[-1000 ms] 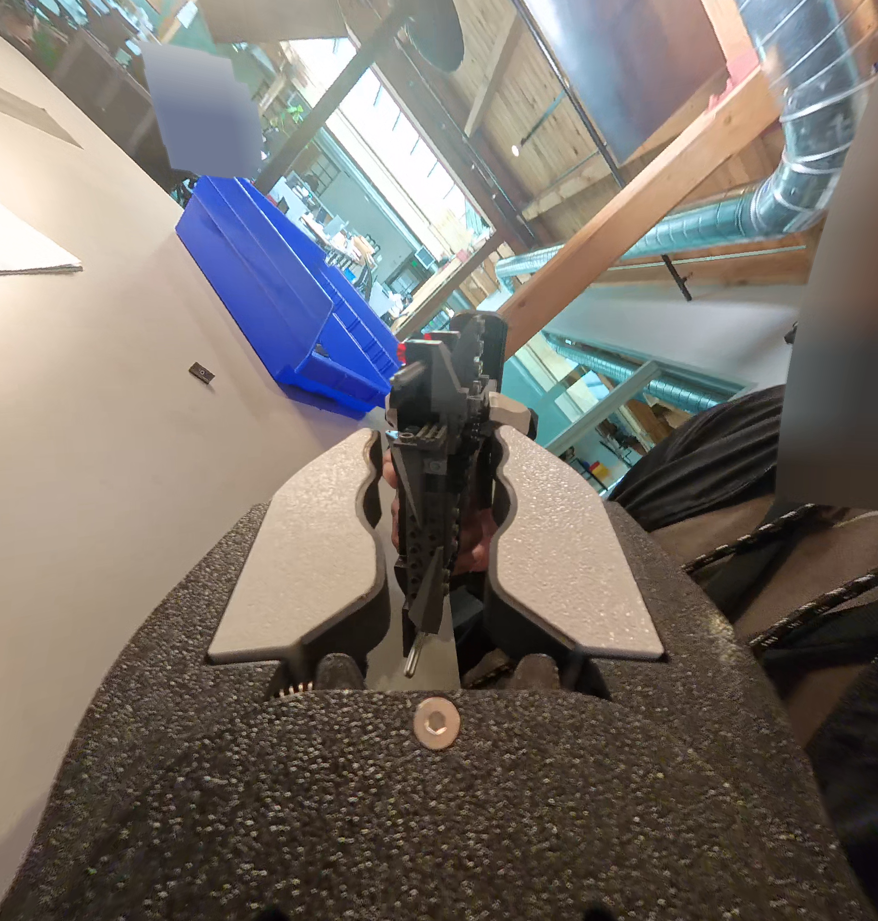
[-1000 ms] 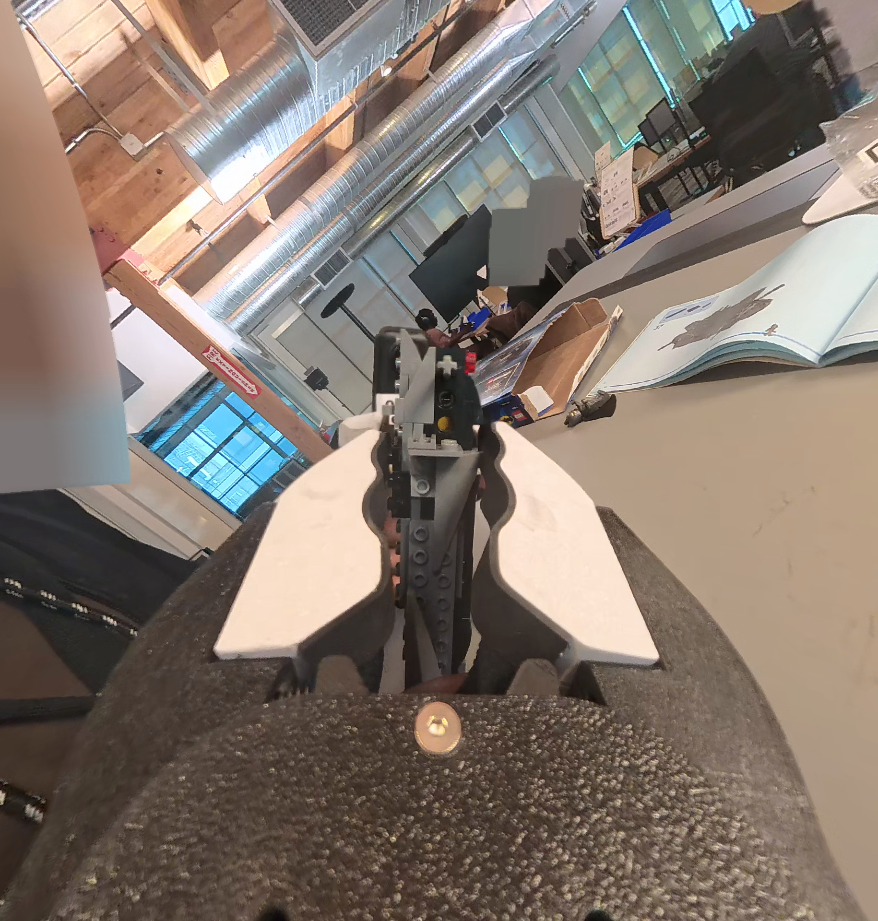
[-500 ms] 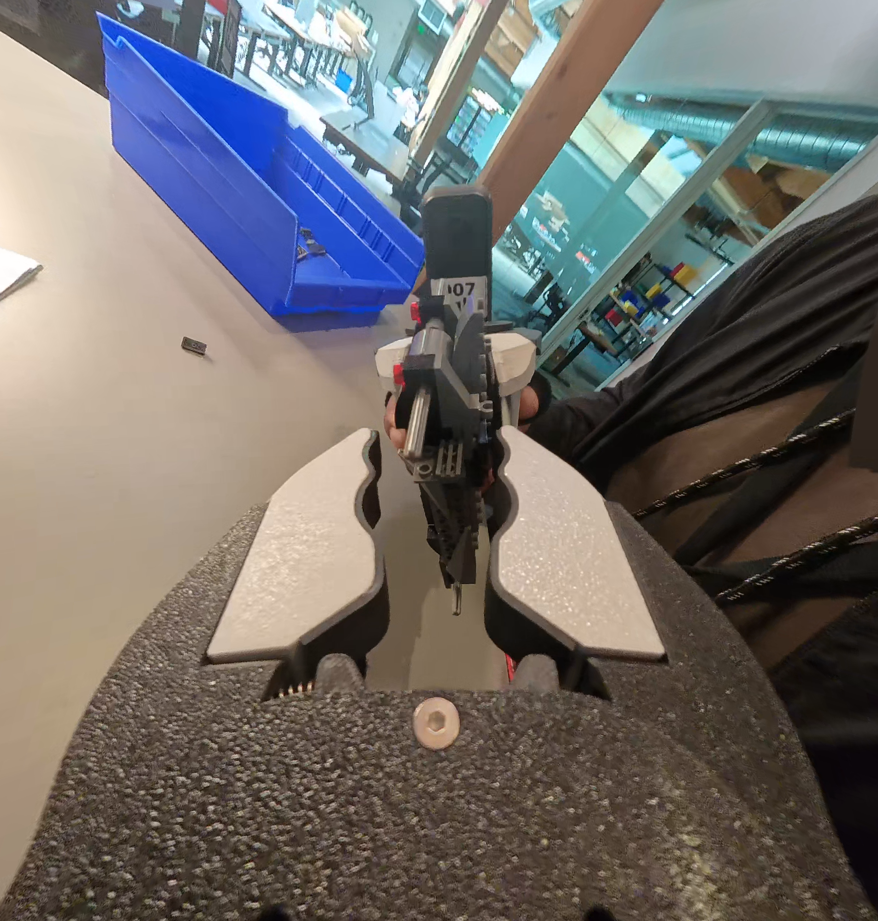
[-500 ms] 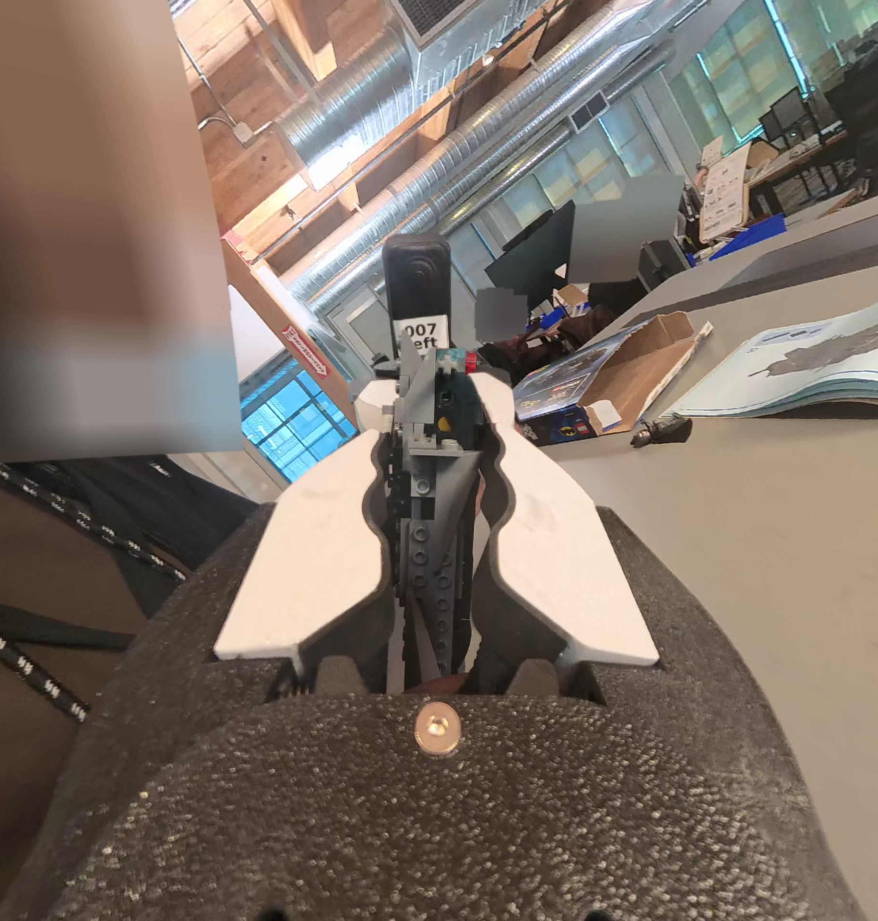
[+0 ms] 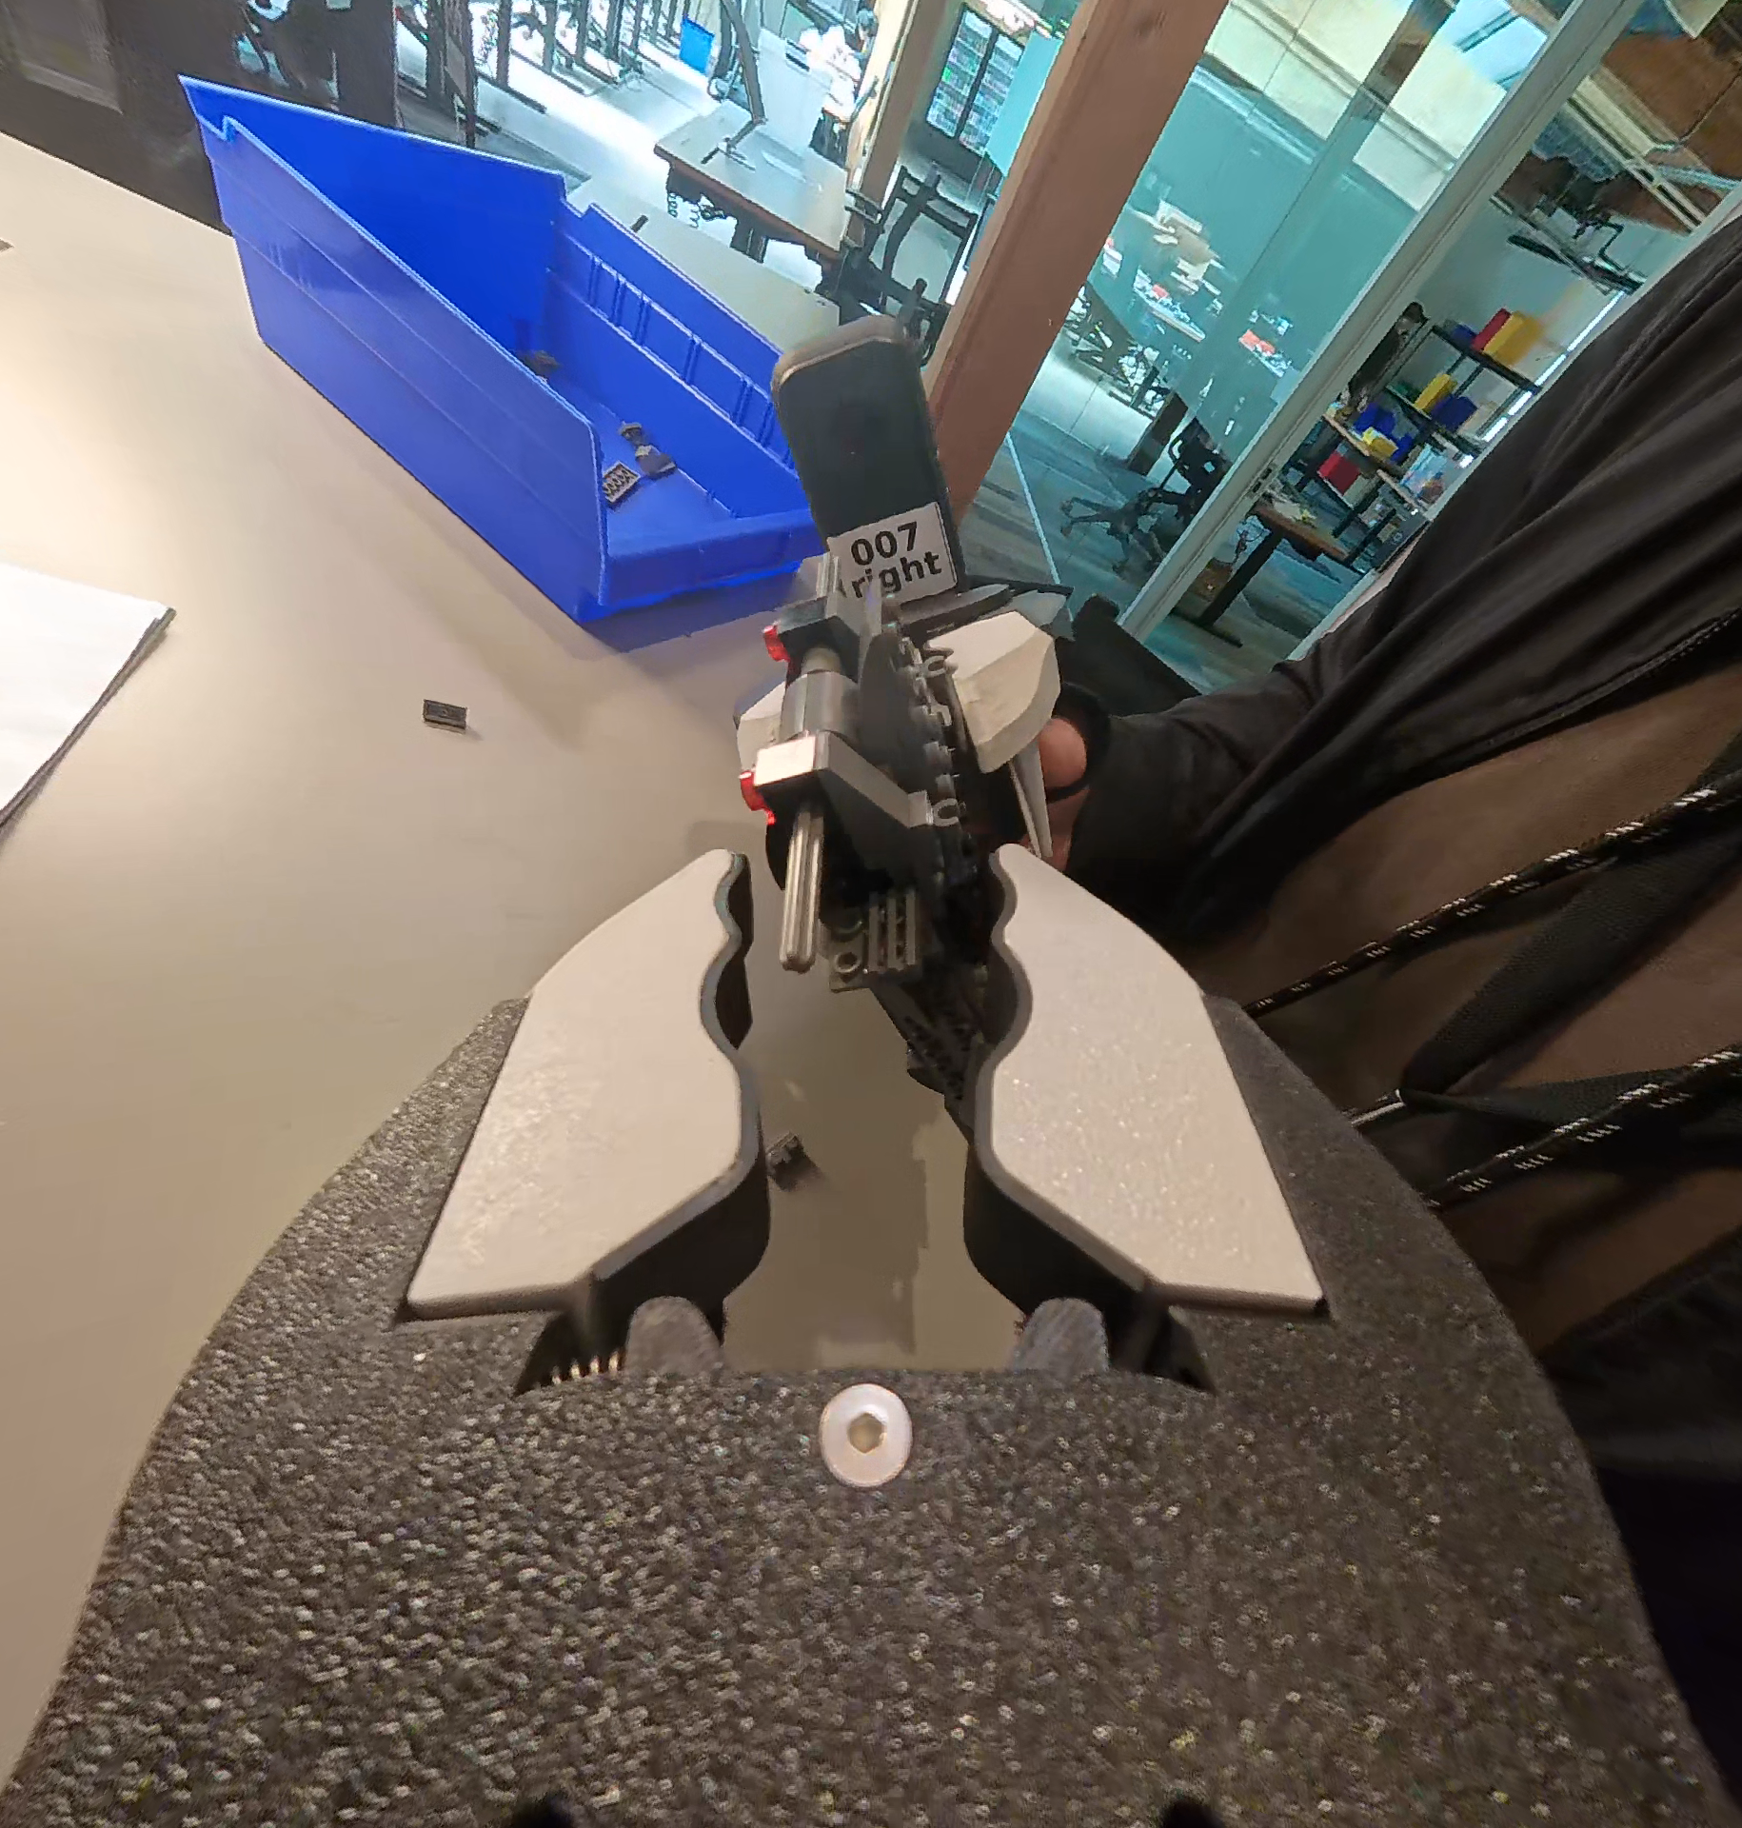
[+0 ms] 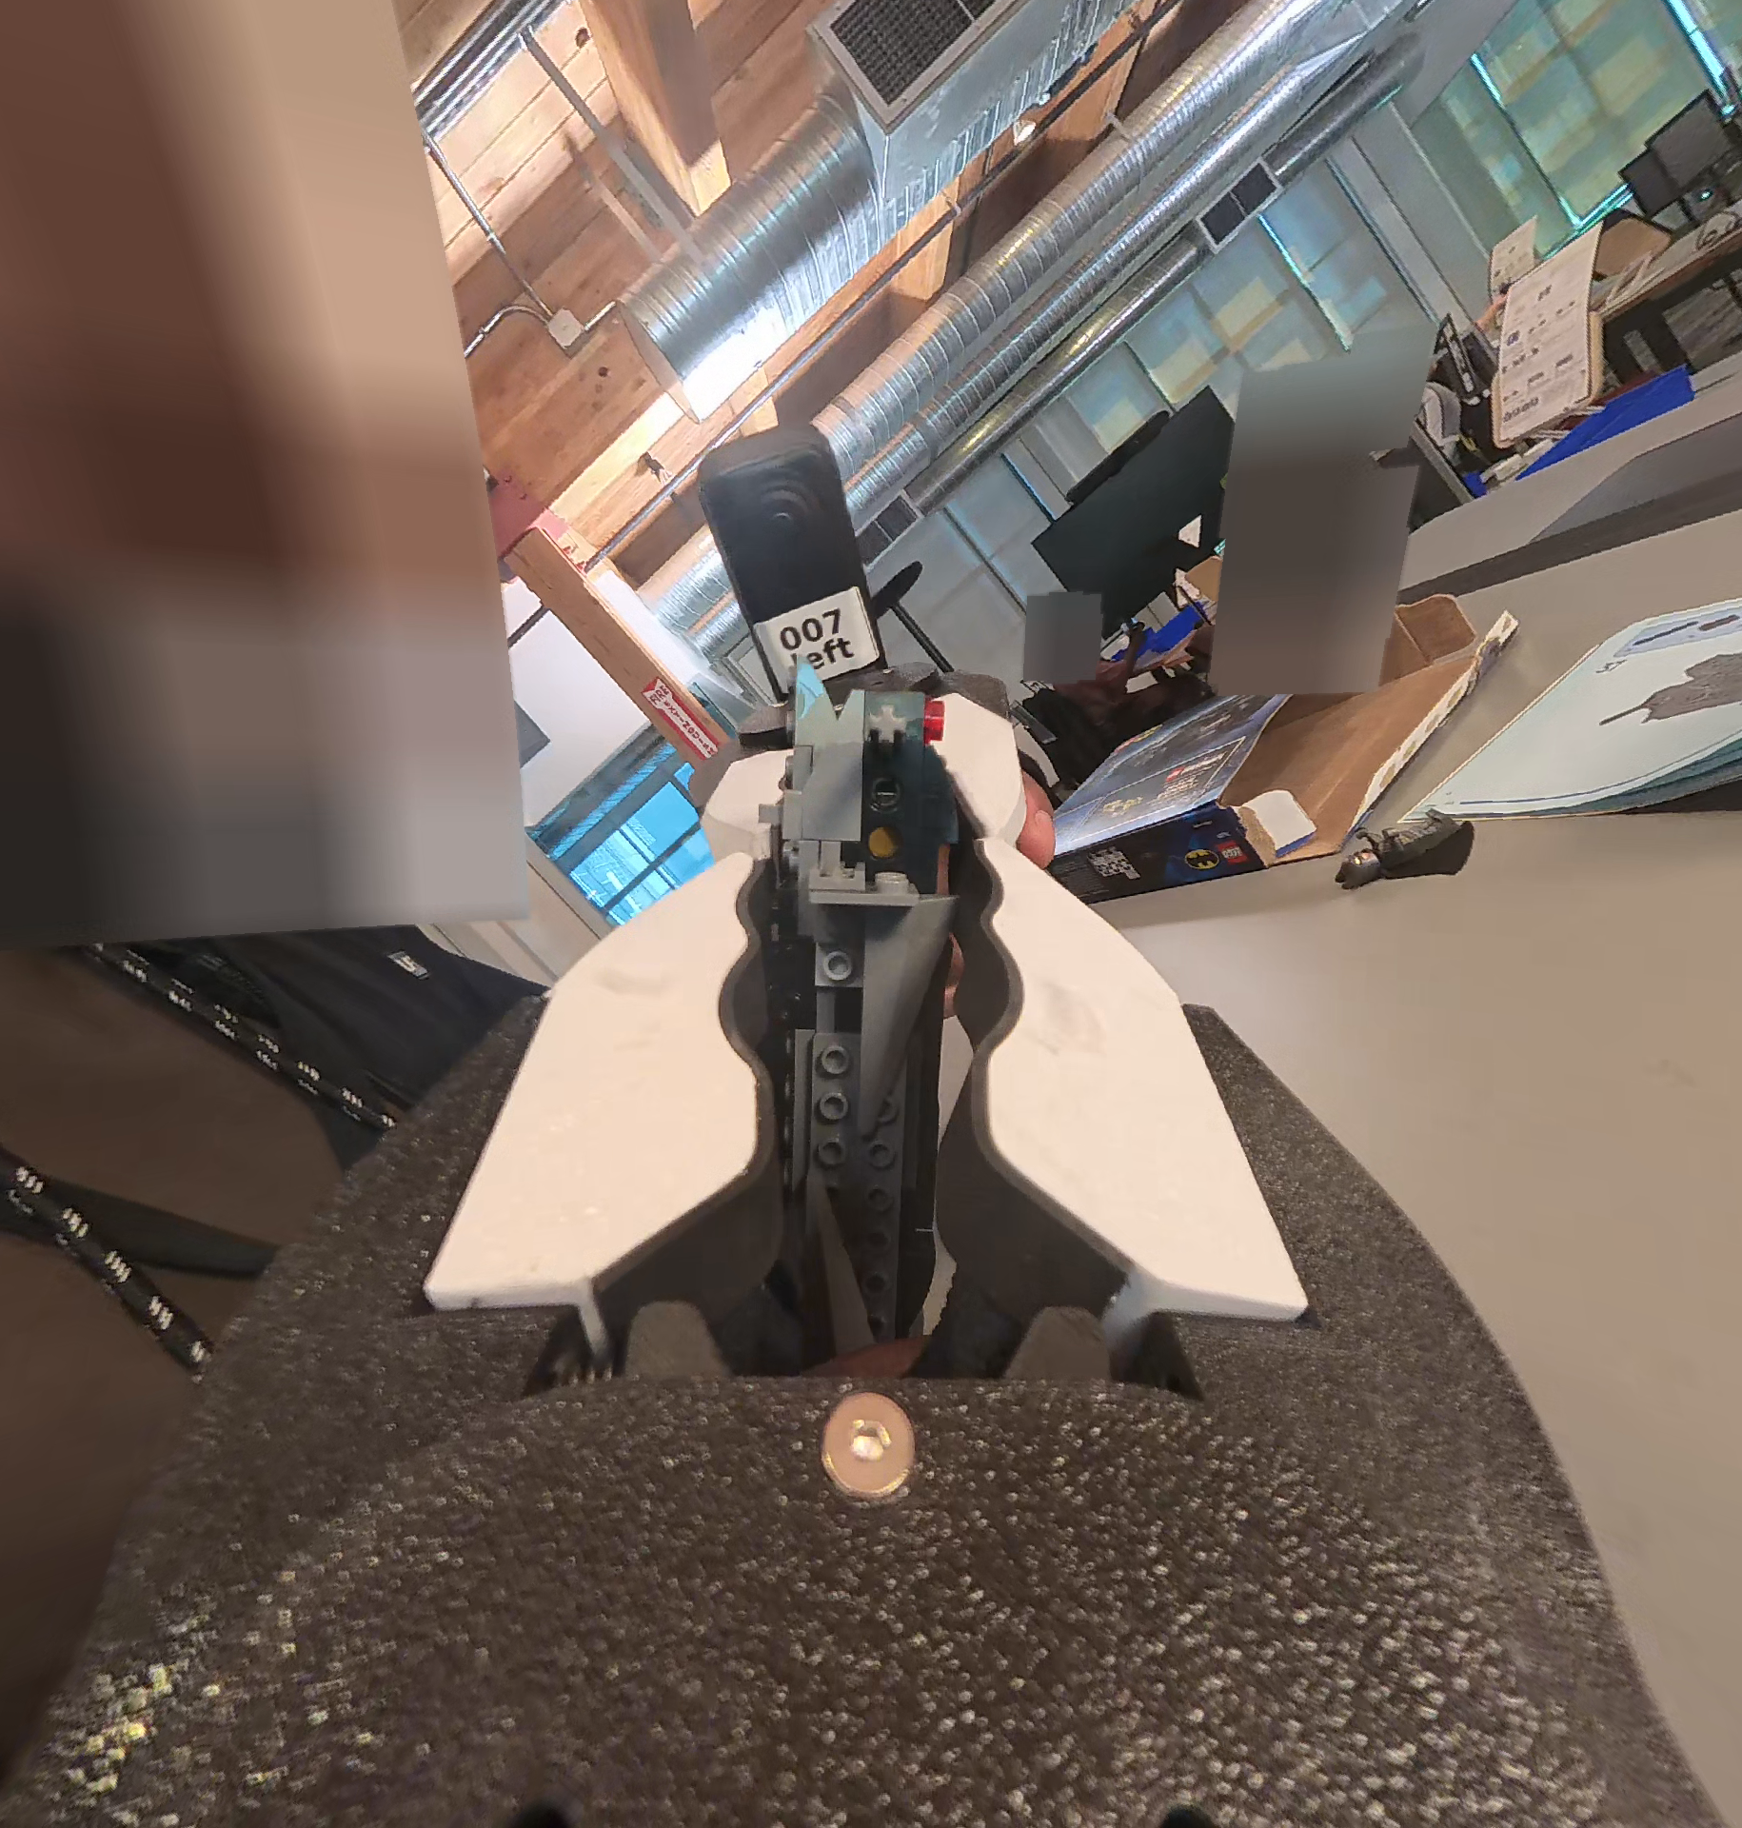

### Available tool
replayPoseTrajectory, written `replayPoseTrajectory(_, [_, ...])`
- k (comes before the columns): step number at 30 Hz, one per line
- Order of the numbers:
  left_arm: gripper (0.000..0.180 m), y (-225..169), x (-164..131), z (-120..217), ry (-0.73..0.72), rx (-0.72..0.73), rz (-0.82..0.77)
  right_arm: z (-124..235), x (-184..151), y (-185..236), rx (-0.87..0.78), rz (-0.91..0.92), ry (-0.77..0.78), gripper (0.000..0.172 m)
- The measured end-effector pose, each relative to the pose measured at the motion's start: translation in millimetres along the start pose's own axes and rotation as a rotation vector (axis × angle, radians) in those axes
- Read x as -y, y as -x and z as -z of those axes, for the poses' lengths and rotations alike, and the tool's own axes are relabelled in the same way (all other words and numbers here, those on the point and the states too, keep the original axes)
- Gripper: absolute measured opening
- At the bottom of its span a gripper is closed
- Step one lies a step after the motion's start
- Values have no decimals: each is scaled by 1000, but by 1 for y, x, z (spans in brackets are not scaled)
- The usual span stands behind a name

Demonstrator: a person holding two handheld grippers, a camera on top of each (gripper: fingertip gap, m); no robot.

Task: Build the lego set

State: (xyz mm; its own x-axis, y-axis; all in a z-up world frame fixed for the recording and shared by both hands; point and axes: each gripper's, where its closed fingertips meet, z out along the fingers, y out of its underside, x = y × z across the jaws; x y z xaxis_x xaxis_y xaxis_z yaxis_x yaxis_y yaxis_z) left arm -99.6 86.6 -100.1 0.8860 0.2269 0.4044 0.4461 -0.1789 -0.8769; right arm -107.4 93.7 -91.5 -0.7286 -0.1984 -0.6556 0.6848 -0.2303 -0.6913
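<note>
One-sided grip now: clamping the grey brick model (image 6: 847, 989) in the right tool (image 6: 862, 861), white fingers (image 6: 630, 1068) pressing its flanks, holding it aloft just in front of the blue bin (image 5: 432, 326). Easing off with the left tool (image 5: 872, 870), snug on the model's tail a second ago: now standing narrowly open, showing a clear gap at one finger (image 5: 640, 1009), possibly brushing at the other. Leaving a small dark piece (image 5: 445, 712) on the bench (image 5: 204, 940) near the bin.

White sticker (image 5: 890, 564) with printed characters on black camera (image 5: 852, 435) at 12 o'clock, left wrist view. Second white sticker (image 6: 816, 633) likewise placed, right wrist view. Red-and-white lettered sign (image 6: 684, 717) at 11 o'clock. Logo-printed box (image 6: 1174, 801) at 2 o'clock on tabletop (image 6: 1441, 1088); open booklet (image 6: 1658, 722) at 3 o'clock, print too small to read.
</note>
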Motion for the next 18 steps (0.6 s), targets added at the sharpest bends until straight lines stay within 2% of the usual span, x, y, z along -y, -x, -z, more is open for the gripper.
replayPoseTrajectory(4, [47,1,2,0,-12,23,-8,0,1,0,11,-24,-14,35])
replayPoseTrajectory(8, [42,0,3,-1,-15,33,-25,-1,1,-1,11,-46,-20,35])
replayPoseTrajectory(18, [41,-1,2,3,-25,41,-10,-6,0,0,6,-41,-11,35])
